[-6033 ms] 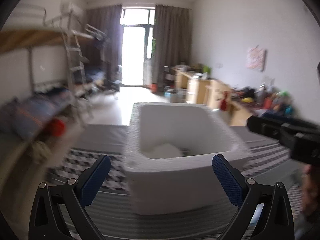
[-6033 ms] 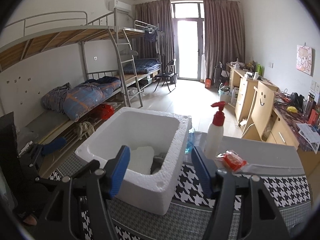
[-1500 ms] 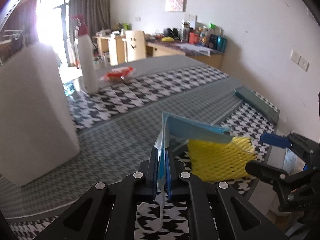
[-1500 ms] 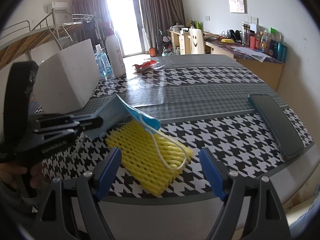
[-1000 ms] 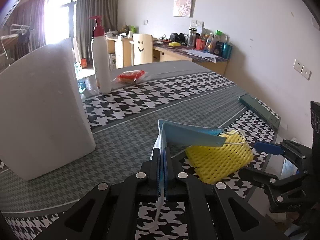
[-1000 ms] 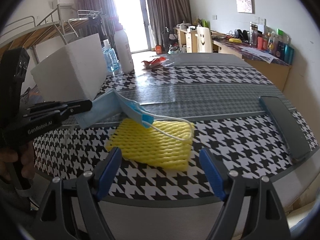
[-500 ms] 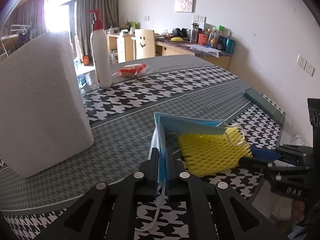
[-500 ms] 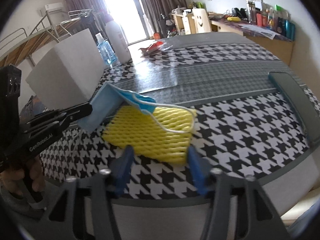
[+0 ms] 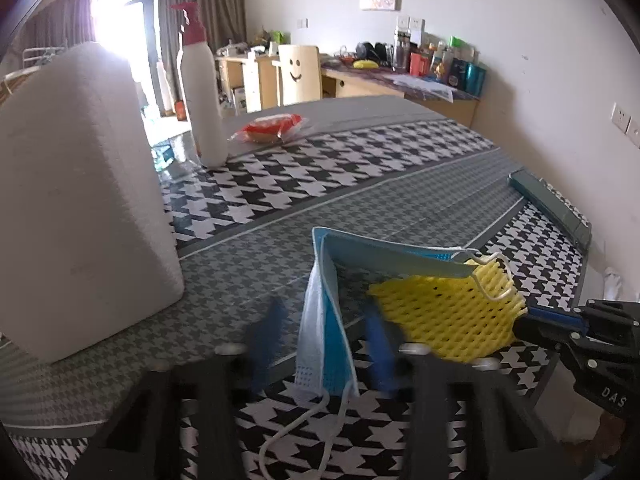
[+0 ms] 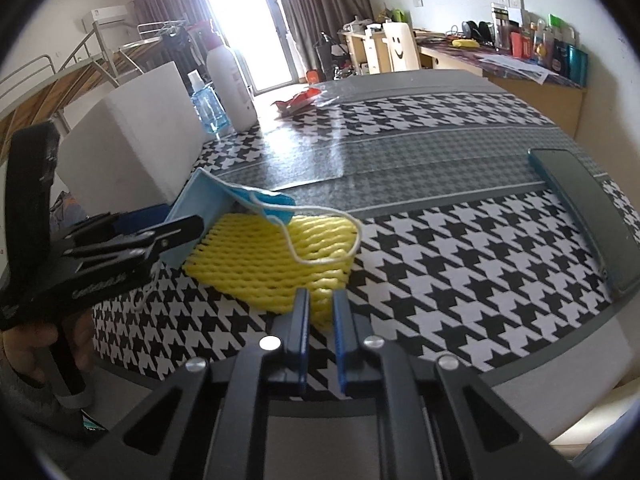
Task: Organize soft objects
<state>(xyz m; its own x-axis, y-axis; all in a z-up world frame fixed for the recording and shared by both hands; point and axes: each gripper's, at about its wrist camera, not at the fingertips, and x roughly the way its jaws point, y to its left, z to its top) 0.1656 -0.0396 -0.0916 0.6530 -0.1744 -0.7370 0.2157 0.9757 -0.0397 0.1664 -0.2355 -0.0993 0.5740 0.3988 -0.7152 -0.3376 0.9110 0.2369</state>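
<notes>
A blue face mask (image 9: 326, 320) stands folded on the houndstooth table, its ear loop draped over a yellow foam net (image 9: 444, 312). My left gripper (image 9: 320, 344) is open, its blurred blue pads either side of the mask's near end. In the right wrist view the mask (image 10: 208, 204) lies partly on the yellow net (image 10: 276, 260). My right gripper (image 10: 321, 308) is shut on the near edge of the net. The white foam box (image 9: 76, 200) stands at the left.
A white pump bottle (image 9: 202, 92) and a red packet (image 9: 268, 128) stand beyond the box. A blue bottle (image 10: 208, 108) is beside the box. A dark flat case (image 10: 584, 216) lies at the table's right edge. A desk with clutter lines the far wall.
My left gripper has opened and let go of the mask. My right gripper has closed on the near edge of the yellow net.
</notes>
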